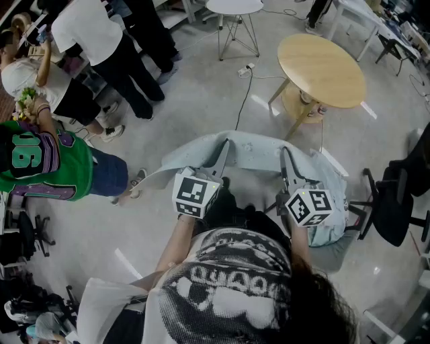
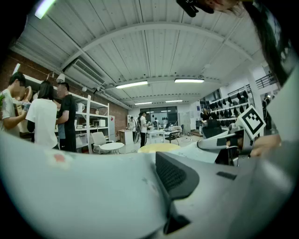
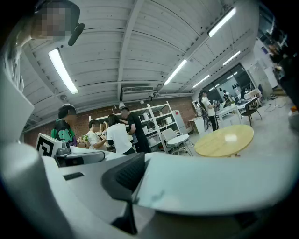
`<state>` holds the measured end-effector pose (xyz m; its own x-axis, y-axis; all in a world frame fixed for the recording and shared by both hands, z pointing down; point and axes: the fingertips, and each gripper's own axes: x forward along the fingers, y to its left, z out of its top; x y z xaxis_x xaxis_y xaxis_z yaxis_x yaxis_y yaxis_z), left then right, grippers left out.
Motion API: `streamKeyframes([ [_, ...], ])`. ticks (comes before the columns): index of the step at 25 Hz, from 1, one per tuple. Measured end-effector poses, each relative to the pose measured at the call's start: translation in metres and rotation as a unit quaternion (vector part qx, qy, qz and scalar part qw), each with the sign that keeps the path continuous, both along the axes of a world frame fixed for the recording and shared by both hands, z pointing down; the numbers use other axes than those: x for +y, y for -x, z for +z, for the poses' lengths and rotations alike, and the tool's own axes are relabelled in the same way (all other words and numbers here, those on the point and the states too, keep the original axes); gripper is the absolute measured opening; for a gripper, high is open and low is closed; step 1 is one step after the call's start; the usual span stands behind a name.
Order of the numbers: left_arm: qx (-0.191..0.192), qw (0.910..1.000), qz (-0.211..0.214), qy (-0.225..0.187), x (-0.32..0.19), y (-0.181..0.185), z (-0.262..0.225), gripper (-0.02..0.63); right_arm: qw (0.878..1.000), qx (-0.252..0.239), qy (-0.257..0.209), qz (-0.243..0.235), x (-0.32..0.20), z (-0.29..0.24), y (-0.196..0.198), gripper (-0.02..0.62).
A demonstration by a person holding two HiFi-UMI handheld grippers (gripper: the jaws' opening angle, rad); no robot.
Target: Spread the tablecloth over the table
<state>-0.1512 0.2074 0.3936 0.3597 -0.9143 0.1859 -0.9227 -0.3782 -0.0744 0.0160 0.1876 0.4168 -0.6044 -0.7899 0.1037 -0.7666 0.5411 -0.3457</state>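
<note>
A pale blue-grey tablecloth hangs stretched between my two grippers, in front of the person's body and above the floor. My left gripper is shut on its left part. The right gripper is shut on its right part, and more cloth bunches down by the right hand. In the left gripper view the cloth fills the left side against the dark pad. In the right gripper view it covers the right side beside the pad. The round wooden table stands bare ahead to the right, apart from the cloth.
Several people stand at the far left by shelves, one in a green jersey closer in. A small white table stands at the back. A black office chair is at the right. A cable runs across the floor.
</note>
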Motion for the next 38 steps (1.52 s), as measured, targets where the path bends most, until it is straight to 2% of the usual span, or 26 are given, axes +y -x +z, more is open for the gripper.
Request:
streamKeyframes([
  [12, 0.014, 0.9995, -0.014, 0.025, -0.001, 0.009, 0.008, 0.077, 1.0, -0.006, -0.001, -0.02, -0.007, 0.003, 0.01, 0.064],
  [20, 0.006, 0.9993, -0.014, 0.033, -0.032, 0.01, 0.021, 0.077, 0.999, -0.018, 0.02, -0.019, -0.037, 0.017, 0.009, 0.064],
  [25, 0.01, 0.999, -0.003, 0.044, -0.085, 0.013, 0.031, 0.077, 0.999, -0.021, 0.033, -0.012, -0.086, 0.025, 0.011, 0.064],
  [32, 0.027, 0.9971, 0.033, 0.063, -0.2, 0.012, 0.041, 0.077, 0.999, -0.014, 0.047, 0.016, -0.188, 0.029, 0.008, 0.064],
  [38, 0.03, 0.9953, 0.066, 0.064, -0.29, 0.008, 0.033, 0.077, 0.997, -0.019, 0.054, 0.048, -0.266, 0.021, 0.004, 0.064],
])
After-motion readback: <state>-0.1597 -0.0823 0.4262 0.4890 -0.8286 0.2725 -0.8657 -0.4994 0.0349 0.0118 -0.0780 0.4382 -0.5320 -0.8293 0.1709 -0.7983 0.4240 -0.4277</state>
